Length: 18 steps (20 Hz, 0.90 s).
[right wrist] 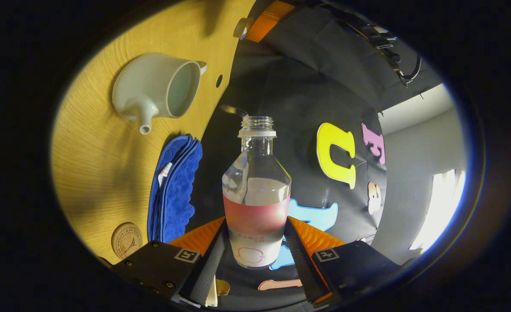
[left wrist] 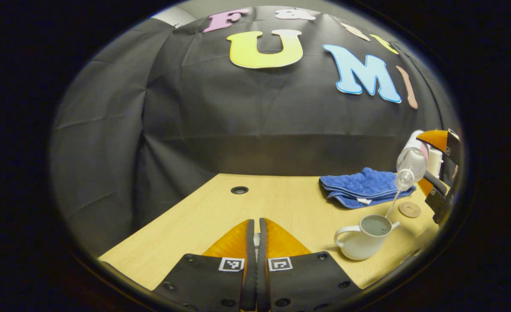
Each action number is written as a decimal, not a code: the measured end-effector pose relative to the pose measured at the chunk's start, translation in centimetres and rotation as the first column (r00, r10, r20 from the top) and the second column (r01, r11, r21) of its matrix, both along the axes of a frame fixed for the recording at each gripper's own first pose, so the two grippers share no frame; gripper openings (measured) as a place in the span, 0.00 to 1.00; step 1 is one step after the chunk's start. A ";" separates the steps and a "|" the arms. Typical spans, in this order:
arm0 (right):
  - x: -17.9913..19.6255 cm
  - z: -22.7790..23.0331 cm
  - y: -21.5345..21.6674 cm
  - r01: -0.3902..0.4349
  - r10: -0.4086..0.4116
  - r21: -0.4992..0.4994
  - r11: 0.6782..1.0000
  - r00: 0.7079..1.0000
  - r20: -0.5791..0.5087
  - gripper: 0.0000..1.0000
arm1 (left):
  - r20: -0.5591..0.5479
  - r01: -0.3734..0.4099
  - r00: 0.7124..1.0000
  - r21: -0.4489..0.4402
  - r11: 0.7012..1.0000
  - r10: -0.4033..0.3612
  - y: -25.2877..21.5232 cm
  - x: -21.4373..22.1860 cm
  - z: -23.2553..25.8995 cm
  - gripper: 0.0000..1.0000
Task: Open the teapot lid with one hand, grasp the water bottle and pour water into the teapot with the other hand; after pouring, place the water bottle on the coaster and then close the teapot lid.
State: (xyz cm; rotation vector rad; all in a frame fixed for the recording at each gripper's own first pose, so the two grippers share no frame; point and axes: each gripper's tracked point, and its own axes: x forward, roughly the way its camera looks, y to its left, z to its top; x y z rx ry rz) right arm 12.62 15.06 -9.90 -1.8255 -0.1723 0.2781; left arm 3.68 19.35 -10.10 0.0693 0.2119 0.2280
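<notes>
While right tongs (right wrist: 255,242) clamped the slippery, light bottle (right wrist: 257,190) mid-body, teapot (right wrist: 156,89) lay at ten o'clock; left tongs (left wrist: 256,255) together.

Cloth-walled recording booth, wooden table (left wrist: 277,203)

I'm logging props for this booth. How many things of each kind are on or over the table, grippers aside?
Teapot: 1
Bottle: 1
Coaster: 1
Blue cloth: 1
Total: 4
The lid is not clear to see, so I leave it out.
</notes>
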 end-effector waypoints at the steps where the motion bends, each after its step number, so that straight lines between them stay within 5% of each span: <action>1: 0.0 0.0 0.0 -0.003 0.003 -0.003 1.000 1.000 0.000 0.81 | -0.001 0.000 1.000 0.001 1.000 0.000 0.0 0.0 0.0 0.07; 18: 1.1 3.4 0.3 -0.048 0.053 -0.054 0.997 0.994 0.096 0.80 | -0.016 0.010 1.000 0.008 1.000 -0.010 -0.3 0.1 -0.3 0.07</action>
